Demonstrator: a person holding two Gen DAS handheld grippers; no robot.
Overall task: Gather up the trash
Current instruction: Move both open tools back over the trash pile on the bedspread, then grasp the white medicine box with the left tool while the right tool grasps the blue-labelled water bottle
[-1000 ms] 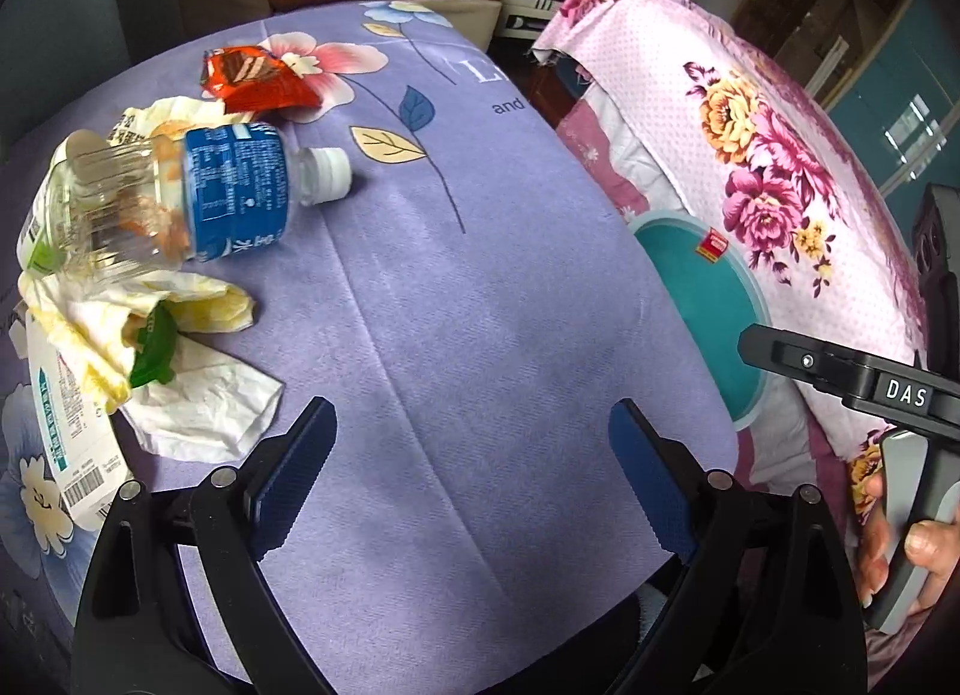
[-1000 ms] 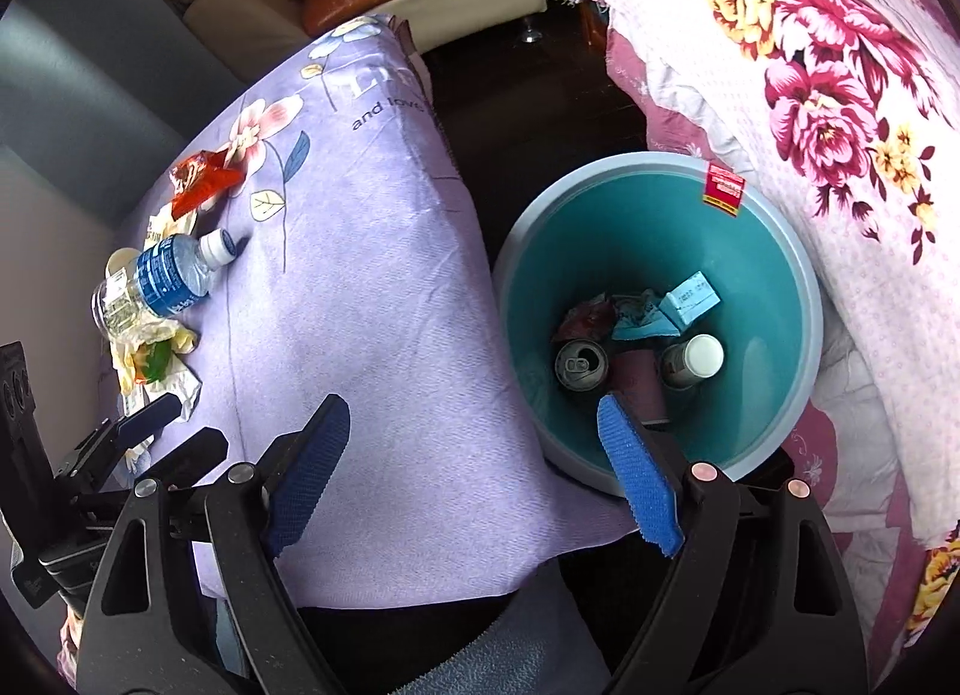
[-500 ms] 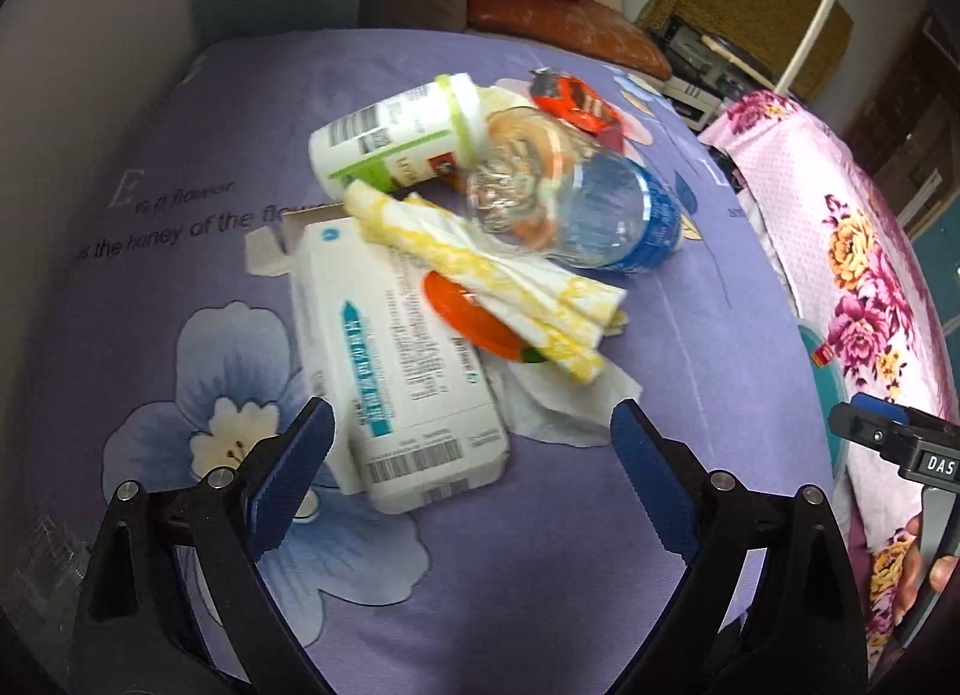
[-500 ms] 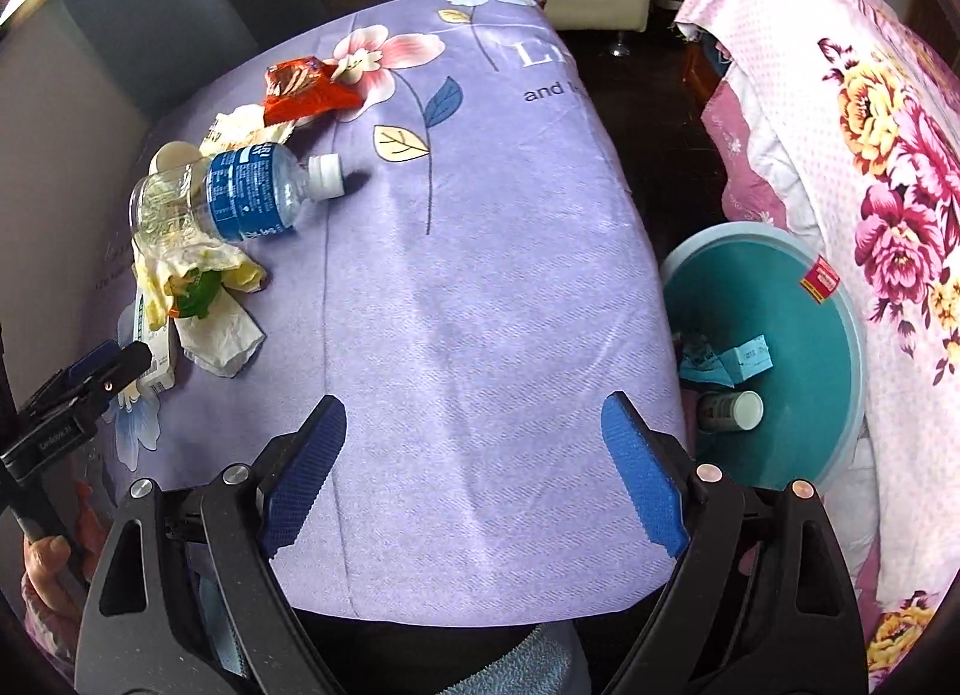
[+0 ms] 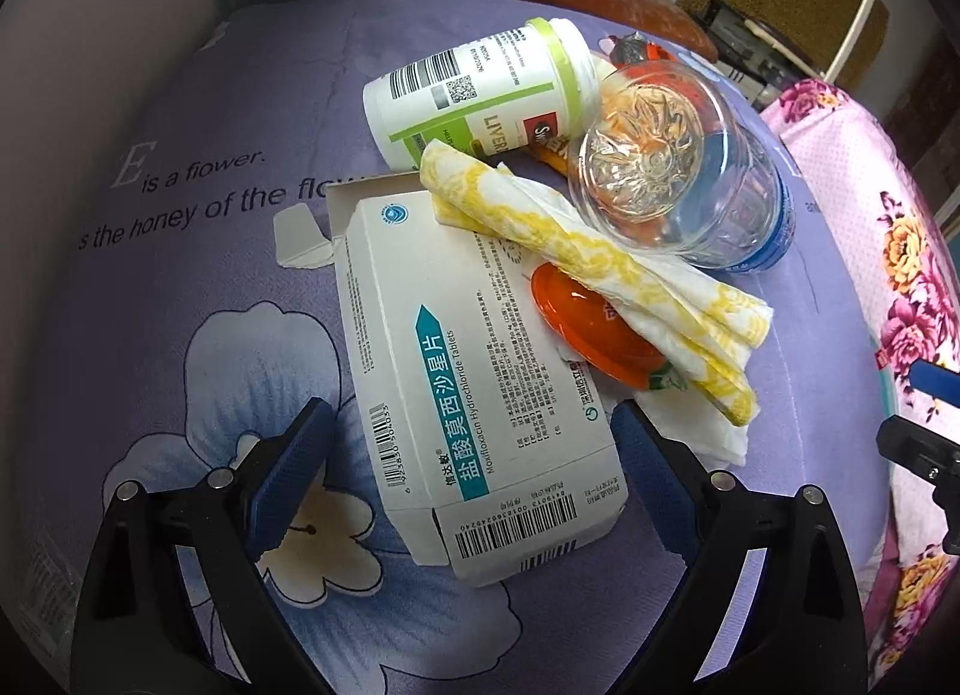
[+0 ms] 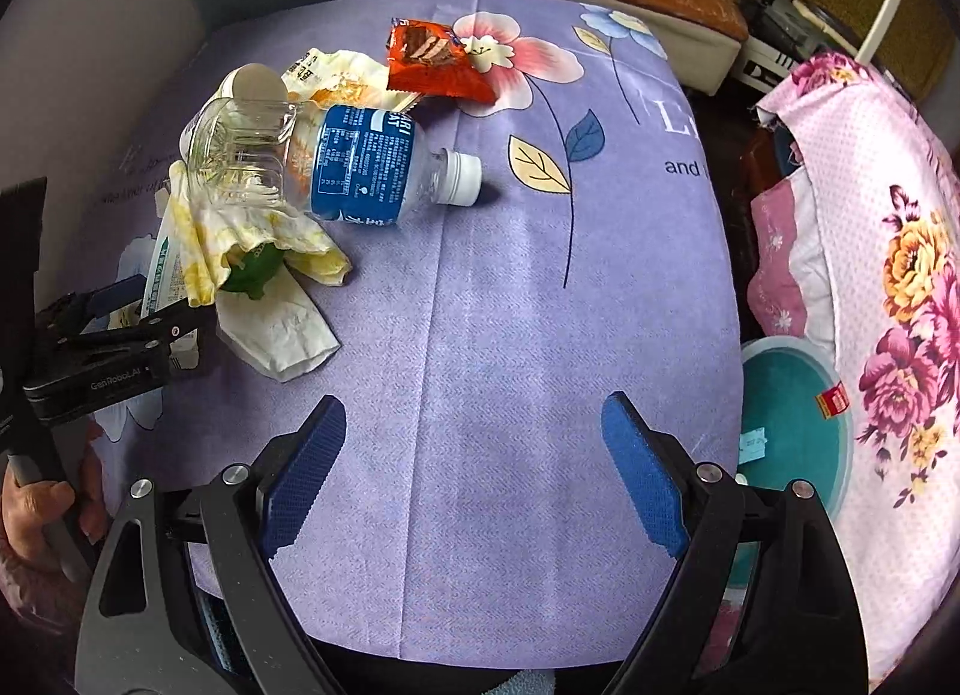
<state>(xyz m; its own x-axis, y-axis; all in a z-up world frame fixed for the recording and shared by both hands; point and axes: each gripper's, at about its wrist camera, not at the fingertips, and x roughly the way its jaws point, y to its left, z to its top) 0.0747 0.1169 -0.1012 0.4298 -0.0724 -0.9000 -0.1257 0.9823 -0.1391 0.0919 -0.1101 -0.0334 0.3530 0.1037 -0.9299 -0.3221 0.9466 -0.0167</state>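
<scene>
Left gripper (image 5: 468,467) straddles the near end of the medicine box (image 5: 474,395); right gripper (image 6: 474,473) hangs over bare cloth.

Both sets of jaws stand wide and hold nothing. The box lies between the left fingers, its long axis running near to far, at the near-left edge of the trash pile on the purple tablecloth (image 6: 540,335). The left hand is the nearer; the teal bin (image 6: 798,425) sits off to the right, beyond the cloth's edge.

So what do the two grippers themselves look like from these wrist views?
Both match: the left gripper and right gripper have black angular frames with silver bolts and blue ribbed fingers. The left one's side carries white GenRobot.AI lettering.
</scene>
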